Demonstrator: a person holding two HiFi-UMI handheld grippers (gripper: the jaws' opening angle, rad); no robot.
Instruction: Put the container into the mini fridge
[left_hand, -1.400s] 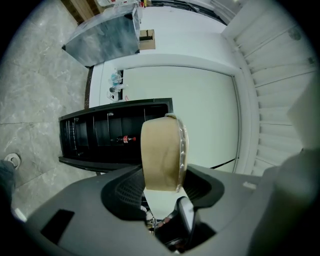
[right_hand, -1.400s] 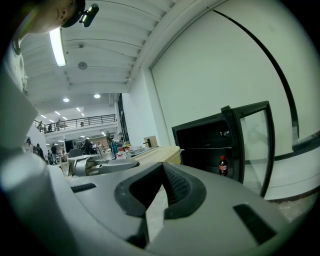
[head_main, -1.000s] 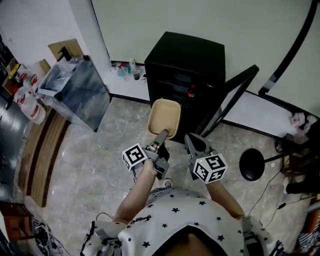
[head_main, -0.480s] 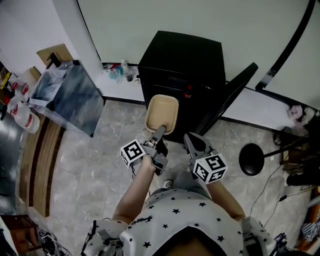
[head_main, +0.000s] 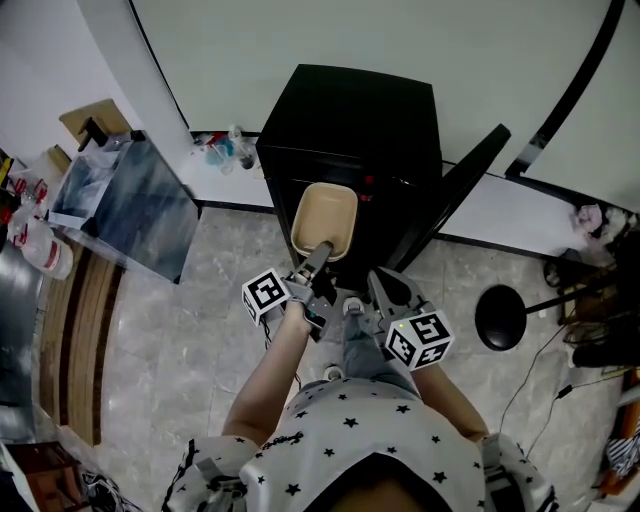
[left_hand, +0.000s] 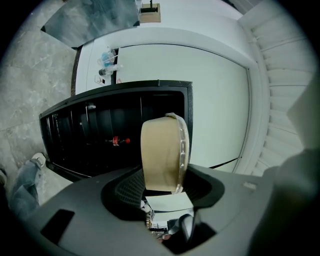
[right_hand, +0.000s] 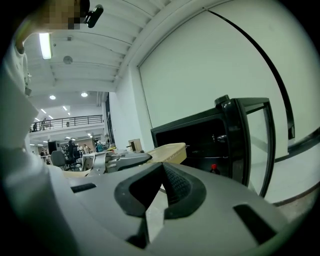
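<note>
The left hand-held gripper (head_main: 321, 252) is clamped on the near end of the beige oval plastic container (head_main: 324, 218), held just before the open front of the black mini fridge (head_main: 350, 110). The container looks light, stiff and slightly slick, so an end grip may let it tip. The right hand-held gripper (head_main: 380, 285), closed and empty, hangs just short of the fridge beside its swung-out door (head_main: 462, 188), whose edge narrows the approach.

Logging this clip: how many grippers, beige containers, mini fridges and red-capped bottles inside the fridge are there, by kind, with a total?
Grippers: 2 (left gripper, right gripper)
Beige container: 1
Mini fridge: 1
Red-capped bottle: 1
Total: 5
</note>
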